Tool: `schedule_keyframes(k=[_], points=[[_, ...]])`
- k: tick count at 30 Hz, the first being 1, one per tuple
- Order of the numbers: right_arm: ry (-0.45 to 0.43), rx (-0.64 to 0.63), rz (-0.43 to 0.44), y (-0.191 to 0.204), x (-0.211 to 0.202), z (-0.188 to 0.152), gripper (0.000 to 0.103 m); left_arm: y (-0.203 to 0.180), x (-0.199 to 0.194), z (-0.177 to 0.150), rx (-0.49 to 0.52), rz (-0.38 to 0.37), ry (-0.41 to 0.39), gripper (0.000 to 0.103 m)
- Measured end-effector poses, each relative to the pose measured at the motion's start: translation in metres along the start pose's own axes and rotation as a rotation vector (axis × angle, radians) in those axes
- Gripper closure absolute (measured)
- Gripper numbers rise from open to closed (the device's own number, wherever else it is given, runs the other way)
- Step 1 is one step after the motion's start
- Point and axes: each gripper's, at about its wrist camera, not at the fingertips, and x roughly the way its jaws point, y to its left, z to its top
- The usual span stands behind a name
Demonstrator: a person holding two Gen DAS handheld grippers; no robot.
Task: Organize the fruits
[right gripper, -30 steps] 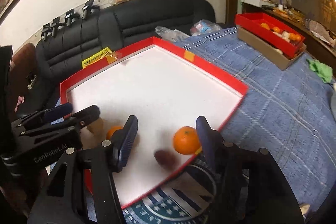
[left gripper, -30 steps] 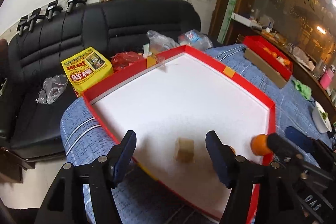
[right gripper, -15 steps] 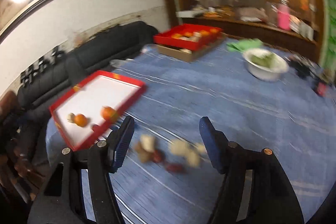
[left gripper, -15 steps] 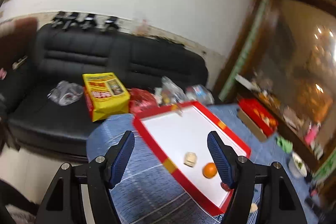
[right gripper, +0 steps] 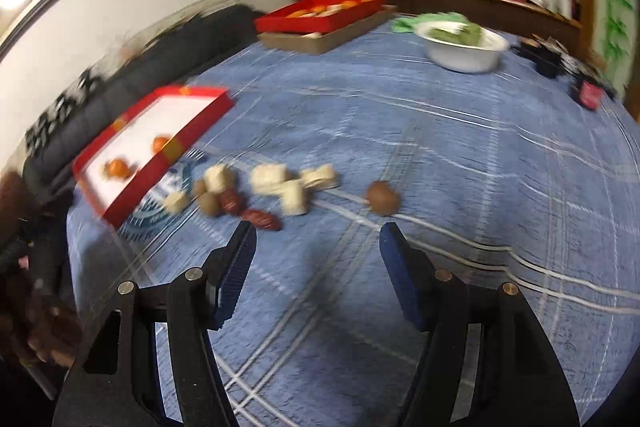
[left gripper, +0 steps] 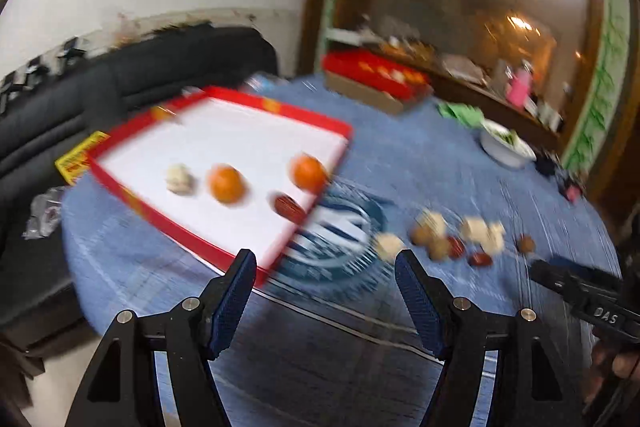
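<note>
A red tray [left gripper: 224, 255] with a white floor holds two oranges [left gripper: 226, 183], a pale lump [left gripper: 180, 179] and a red date [left gripper: 289, 207]. The tray also shows in the right wrist view [right gripper: 192, 131]. A loose pile of pale pieces [right gripper: 276, 179], brown fruits [right gripper: 382, 203] and red dates [right gripper: 260, 219] lies on the blue cloth. My left gripper [left gripper: 325, 263] is open and empty above the table's near edge. My right gripper [right gripper: 317, 235] is open and empty just short of the pile. Its body shows at the right of the left wrist view [left gripper: 580, 291].
A second red tray [right gripper: 320, 13] with fruit sits on a cardboard box at the far side. A white bowl [right gripper: 464, 47] with greens and a green cloth stand beyond. A black sofa [left gripper: 120, 75] lies behind the table on the left.
Both grippers have pulled back from the red tray and swung right. The pile of loose fruit on the cloth has come into view. Both stay open.
</note>
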Motion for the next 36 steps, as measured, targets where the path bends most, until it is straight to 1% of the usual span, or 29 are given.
schedule_keyframes(k=[1,2,5,6,8,10,12,15,16,18,20,24,27,31,32,33,34,35,36], points=[[0.015,-0.026,0.012,0.006,0.004,-0.001,0.038,-0.005,0.007,-0.003,0.014,-0.013,0.037,0.034],[0.028,-0.056,0.021,0.014,0.009,-0.001,0.038,-0.010,0.011,-0.005,0.019,-0.015,0.052,0.034],[0.070,-0.130,0.028,0.033,0.029,0.002,0.040,-0.017,0.016,-0.009,0.039,-0.017,0.071,0.034],[0.075,-0.144,0.030,0.036,0.033,0.003,0.043,-0.017,0.017,-0.008,0.042,-0.019,0.071,0.034],[0.079,-0.162,0.020,0.041,0.042,0.008,0.045,-0.020,0.023,-0.003,0.055,-0.028,0.077,0.034],[0.103,-0.163,0.028,0.043,0.053,0.014,0.060,-0.026,0.030,0.002,0.067,-0.033,0.078,0.034],[0.119,-0.174,0.030,0.047,0.062,0.015,0.066,-0.033,0.039,0.006,0.086,-0.054,0.100,0.033],[0.128,-0.186,0.020,0.049,0.069,0.018,0.068,-0.037,0.049,0.008,0.093,-0.060,0.112,0.033],[0.130,-0.183,0.022,0.048,0.069,0.019,0.070,-0.038,0.052,0.009,0.092,-0.059,0.116,0.033],[0.154,-0.186,0.028,0.047,0.074,0.017,0.080,-0.041,0.057,0.010,0.090,-0.060,0.123,0.033],[0.147,-0.200,0.023,0.049,0.075,0.015,0.081,-0.042,0.061,0.011,0.094,-0.056,0.130,0.033],[0.148,-0.178,0.055,0.044,0.075,0.017,0.081,-0.045,0.069,0.015,0.098,-0.059,0.142,0.033],[0.139,-0.172,0.056,0.044,0.074,0.019,0.081,-0.046,0.074,0.018,0.098,-0.056,0.147,0.033],[0.147,-0.169,0.063,0.043,0.080,0.023,0.081,-0.047,0.088,0.020,0.085,-0.070,0.208,0.033],[0.145,-0.170,0.064,0.043,0.080,0.023,0.081,-0.047,0.090,0.021,0.077,-0.072,0.213,0.034],[0.145,-0.170,0.063,0.043,0.080,0.023,0.086,-0.046,0.091,0.023,0.067,-0.076,0.214,0.036],[0.143,-0.169,0.063,0.043,0.080,0.023,0.086,-0.046,0.092,0.024,0.064,-0.076,0.212,0.037],[0.139,-0.166,0.062,0.042,0.079,0.023,0.086,-0.047,0.093,0.026,0.067,-0.073,0.211,0.041],[0.137,-0.161,0.063,0.041,0.079,0.023,0.086,-0.049,0.096,0.027,0.079,-0.066,0.217,0.048]])
